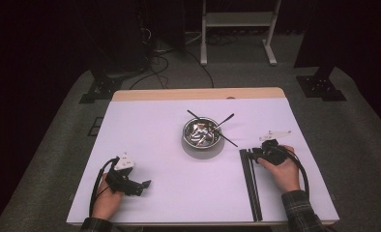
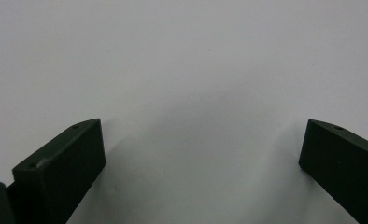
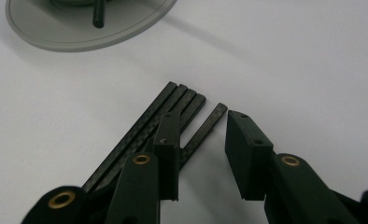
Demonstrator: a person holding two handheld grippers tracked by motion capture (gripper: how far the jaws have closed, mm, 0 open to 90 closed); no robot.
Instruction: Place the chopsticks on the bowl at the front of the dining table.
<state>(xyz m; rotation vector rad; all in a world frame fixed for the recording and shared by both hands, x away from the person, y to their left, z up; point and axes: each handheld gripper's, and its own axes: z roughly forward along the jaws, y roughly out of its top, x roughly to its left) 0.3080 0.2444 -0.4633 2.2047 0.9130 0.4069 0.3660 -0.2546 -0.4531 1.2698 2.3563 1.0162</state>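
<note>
White table (image 1: 145, 121) with a metal bowl (image 1: 201, 134) near its middle holding dark utensils, and a row of black sticks (image 1: 250, 183) lying side by side on the right part of the table, just in front of the right gripper (image 1: 249, 153). Left gripper (image 2: 201, 149) low over bare table at the near left, jaws spread wide with nothing between them. Right gripper's jaws partly open over the far ends of the sticks, one stick (image 3: 205, 130) slightly apart from the rest lying in the gap, pads not pressing on it.
</note>
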